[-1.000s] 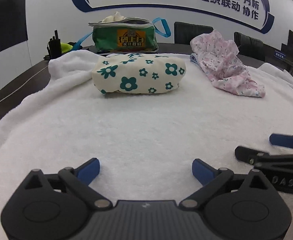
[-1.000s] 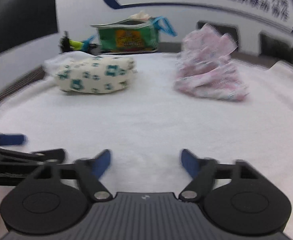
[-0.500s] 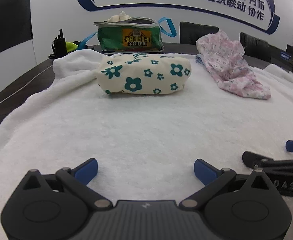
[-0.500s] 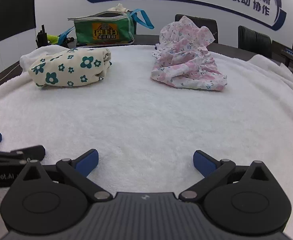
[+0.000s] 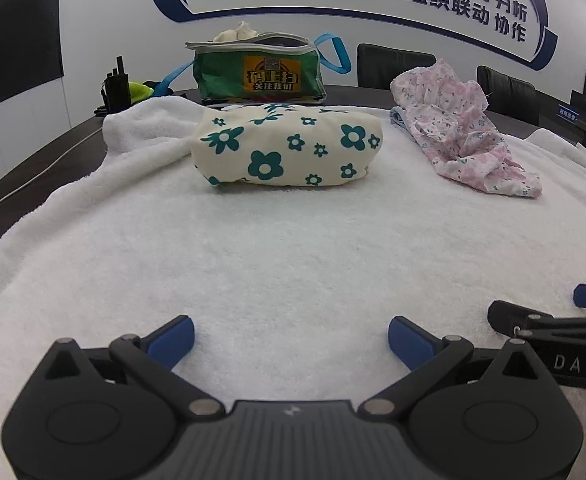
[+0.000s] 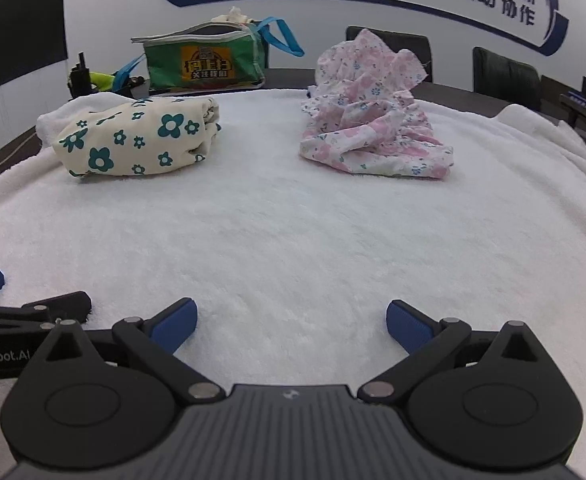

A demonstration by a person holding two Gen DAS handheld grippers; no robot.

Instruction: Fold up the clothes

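Note:
A folded cream garment with teal flowers (image 5: pixel 289 150) lies at the back left of the white fleece cover (image 5: pixel 293 248); it also shows in the right wrist view (image 6: pixel 137 142). A crumpled pink floral garment (image 5: pixel 461 130) lies in a heap at the back right, seen too in the right wrist view (image 6: pixel 373 120). My left gripper (image 5: pixel 291 336) is open and empty, low over the near part of the cover. My right gripper (image 6: pixel 291 322) is open and empty beside it, and shows at the right edge of the left wrist view (image 5: pixel 553 320).
A green bag (image 5: pixel 259 72) with blue straps stands behind the cover on the dark table (image 5: pixel 33 160). Black and yellow items (image 5: pixel 125 90) sit at the far left. Dark chairs (image 6: pixel 505 76) stand behind the table. The cover's left edge (image 5: pixel 21 224) drops to the table.
Both grippers have shifted slightly and steadied; the right wrist view has turned right so the pink garment sits nearer its middle. The clothes have not moved.

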